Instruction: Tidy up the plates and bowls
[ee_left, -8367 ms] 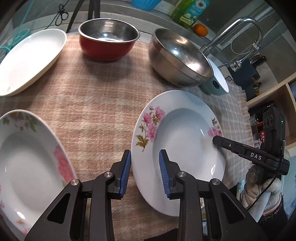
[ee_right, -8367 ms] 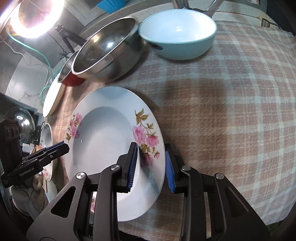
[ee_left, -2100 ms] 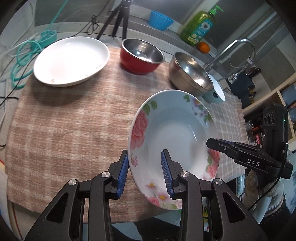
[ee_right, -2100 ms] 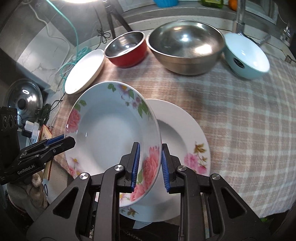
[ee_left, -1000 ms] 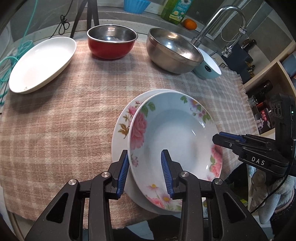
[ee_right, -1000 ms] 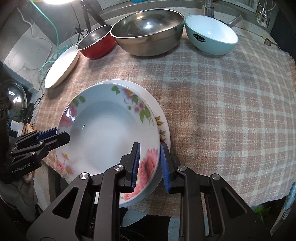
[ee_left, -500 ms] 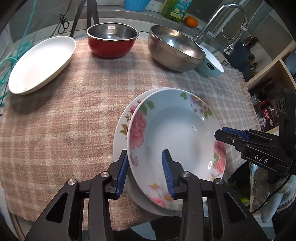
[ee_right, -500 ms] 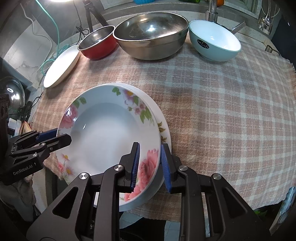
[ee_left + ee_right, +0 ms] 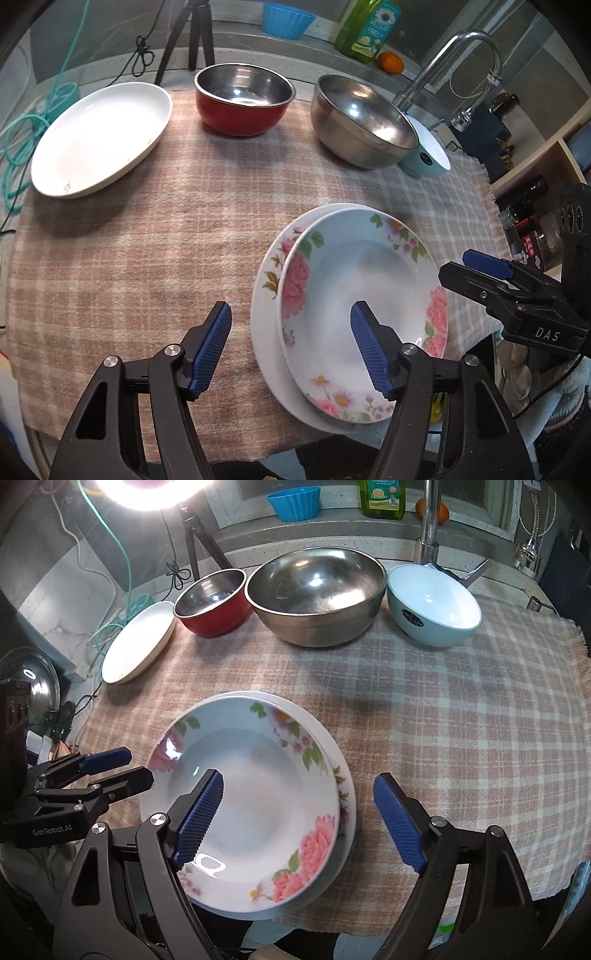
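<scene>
A deep plate with pink roses (image 9: pixel 362 306) (image 9: pixel 251 805) rests nested on a second floral plate (image 9: pixel 266 325) (image 9: pixel 345 786) near the front edge of the checked cloth. My left gripper (image 9: pixel 290 310) (image 9: pixel 136 764) straddles the stack's left rim. Its jaws are opening and the pads stand off the rim. My right gripper (image 9: pixel 298 777) (image 9: pixel 456 264) straddles the right rim. Its jaws are also opening wide and touch nothing.
Along the back of the checked cloth (image 9: pixel 147 240) stand a white oval plate (image 9: pixel 99 136) (image 9: pixel 138 642), a red bowl (image 9: pixel 243 99) (image 9: pixel 212 602), a large steel bowl (image 9: pixel 362 122) (image 9: pixel 316 594) and a teal bowl (image 9: pixel 428 151) (image 9: pixel 434 605). A faucet (image 9: pixel 454 55) rises behind them.
Both grippers have let go of the rose plate's rim and spread wide. The plate now lies on the lower plate. The right gripper has risen a little.
</scene>
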`<state>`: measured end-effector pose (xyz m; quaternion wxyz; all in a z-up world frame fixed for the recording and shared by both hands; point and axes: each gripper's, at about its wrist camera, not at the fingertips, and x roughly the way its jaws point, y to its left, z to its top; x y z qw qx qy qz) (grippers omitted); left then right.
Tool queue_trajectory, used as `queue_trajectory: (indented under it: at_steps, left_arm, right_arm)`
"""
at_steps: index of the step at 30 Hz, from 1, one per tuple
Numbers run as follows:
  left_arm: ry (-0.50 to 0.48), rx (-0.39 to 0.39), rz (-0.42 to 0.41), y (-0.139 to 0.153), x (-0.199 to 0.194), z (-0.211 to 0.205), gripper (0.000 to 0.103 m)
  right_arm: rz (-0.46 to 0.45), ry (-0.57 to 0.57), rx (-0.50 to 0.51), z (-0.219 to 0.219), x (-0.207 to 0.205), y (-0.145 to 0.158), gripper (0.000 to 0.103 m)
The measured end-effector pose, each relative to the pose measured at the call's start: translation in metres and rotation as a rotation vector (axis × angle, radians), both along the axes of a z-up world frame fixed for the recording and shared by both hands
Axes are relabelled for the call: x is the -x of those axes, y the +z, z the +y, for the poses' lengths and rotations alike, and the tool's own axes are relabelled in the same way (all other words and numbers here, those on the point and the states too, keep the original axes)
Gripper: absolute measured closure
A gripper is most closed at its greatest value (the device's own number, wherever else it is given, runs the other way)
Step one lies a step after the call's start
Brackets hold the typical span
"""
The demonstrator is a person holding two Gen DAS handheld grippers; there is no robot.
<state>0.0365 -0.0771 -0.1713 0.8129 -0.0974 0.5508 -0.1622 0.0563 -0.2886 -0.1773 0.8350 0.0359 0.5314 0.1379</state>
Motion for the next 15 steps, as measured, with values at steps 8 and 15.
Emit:
queue_trajectory:
  at_steps: [8, 15]
  left_arm:
    - [0.051, 0.008, -0.027, 0.010, -0.007, 0.035, 0.036]
    - [0.103, 0.005, -0.073, 0.019, -0.017, 0.085, 0.036]
  right_arm:
    - [-0.003, 0.022, -0.089, 0.023, -0.008, 0.014, 0.016]
    - [-0.005, 0.045, -0.133, 0.058, -0.014, 0.022, 0.016]
